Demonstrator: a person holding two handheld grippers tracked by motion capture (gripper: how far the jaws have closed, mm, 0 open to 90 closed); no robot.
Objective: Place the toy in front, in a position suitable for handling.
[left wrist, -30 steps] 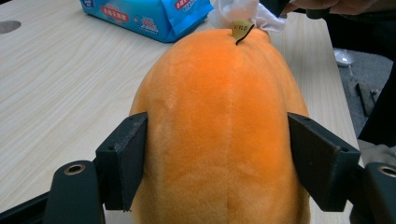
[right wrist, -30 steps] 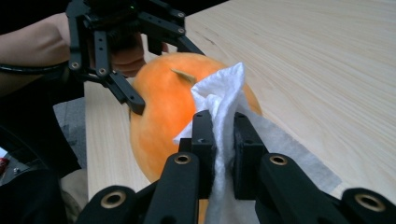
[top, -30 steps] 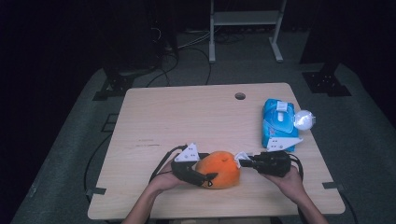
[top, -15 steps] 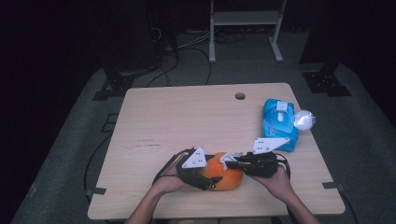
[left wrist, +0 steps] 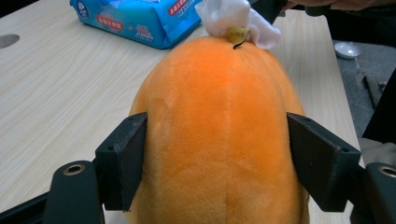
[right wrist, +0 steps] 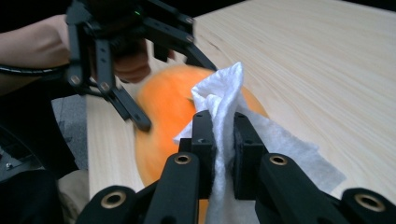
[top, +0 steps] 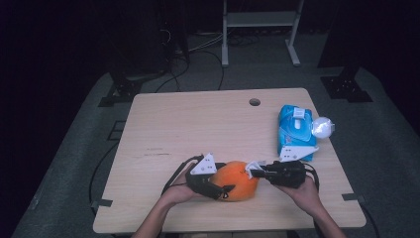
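An orange plush toy lies near the table's front edge. My left gripper comes at it from the left. In the left gripper view its jaws press on both flanks of the plush, so the left gripper is shut on it. My right gripper comes in from the right, shut on a bunched white wipe. In the right gripper view the wipe stands pinched between the jaws of the right gripper and rests against the plush. The wipe sits on the plush's far end.
A blue pack of wipes lies at the right of the table, with a white crumpled ball beside it at the edge. A round cable hole is at the back. Both forearms come in over the front edge.
The right gripper with the wipe slid a little left along the plush and came back. The left gripper kept its hold in place.
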